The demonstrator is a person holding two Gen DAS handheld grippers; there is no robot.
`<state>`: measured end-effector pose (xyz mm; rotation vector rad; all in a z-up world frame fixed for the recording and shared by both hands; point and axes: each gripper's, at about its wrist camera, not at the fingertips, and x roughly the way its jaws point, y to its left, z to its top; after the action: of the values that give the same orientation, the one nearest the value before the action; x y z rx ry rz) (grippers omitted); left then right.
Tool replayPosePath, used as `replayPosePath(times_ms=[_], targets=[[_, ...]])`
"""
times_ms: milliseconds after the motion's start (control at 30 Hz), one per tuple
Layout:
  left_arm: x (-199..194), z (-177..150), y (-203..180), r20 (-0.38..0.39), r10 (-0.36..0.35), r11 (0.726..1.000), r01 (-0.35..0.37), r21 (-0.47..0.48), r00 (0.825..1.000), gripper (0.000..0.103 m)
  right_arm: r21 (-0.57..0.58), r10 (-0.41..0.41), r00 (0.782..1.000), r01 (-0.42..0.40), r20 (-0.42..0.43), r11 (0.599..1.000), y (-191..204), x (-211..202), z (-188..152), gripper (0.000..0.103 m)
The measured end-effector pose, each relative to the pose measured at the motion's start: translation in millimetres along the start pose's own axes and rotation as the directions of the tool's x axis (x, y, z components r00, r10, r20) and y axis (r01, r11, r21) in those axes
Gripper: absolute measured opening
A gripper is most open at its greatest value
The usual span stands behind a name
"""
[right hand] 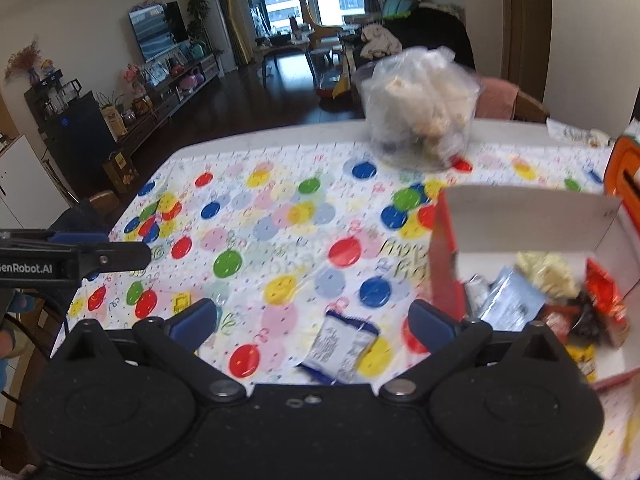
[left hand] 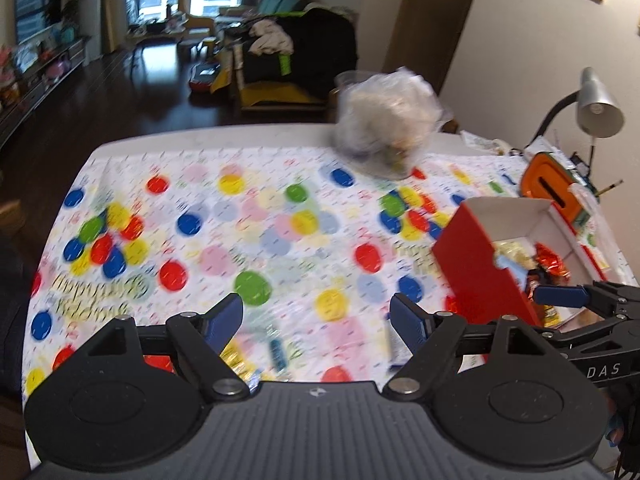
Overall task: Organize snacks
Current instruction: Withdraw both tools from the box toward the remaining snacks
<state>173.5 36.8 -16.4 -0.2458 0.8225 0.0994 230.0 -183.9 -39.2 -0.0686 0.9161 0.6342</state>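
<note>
Both the left tongs (left hand: 316, 316) and right tongs (right hand: 314, 322) are gaping empty over the glossy balloon-print table (right hand: 280, 216), a crinkly white-blue snack packet (right hand: 340, 348) lying beneath the right pair, left of the red cardboard box (right hand: 444, 264) of wrapped snacks.

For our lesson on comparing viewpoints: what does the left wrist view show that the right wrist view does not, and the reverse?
Only the left wrist view shows the grey desk lamp. Only the right wrist view shows the white-and-blue snack packet lying loose on the tablecloth, and the television. Both show the red box holding snacks, the clear plastic bag and both open grippers.
</note>
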Motion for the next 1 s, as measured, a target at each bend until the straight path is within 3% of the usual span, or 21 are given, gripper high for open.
replayPosePath(times_ms=[433, 733, 1000], targets=[[38, -33, 40, -0.130, 0.047, 0.994, -0.059, -0.091, 0.990, 0.081, 0.036, -0.061, 0.989, 0.067, -0.135, 0.997, 6, 56, -15, 0.101], [81, -48, 51, -0.248, 0.072, 0.983, -0.110, -0.144, 0.966, 0.081, 0.068, -0.111, 0.966, 0.130, -0.235, 0.989, -4, 100, -23, 0.096], [109, -60, 49, -0.329, 0.096, 0.975, -0.155, -0.157, 0.940, 0.081, 0.056, -0.175, 0.947, 0.197, -0.269, 0.979, -9, 126, -24, 0.092]])
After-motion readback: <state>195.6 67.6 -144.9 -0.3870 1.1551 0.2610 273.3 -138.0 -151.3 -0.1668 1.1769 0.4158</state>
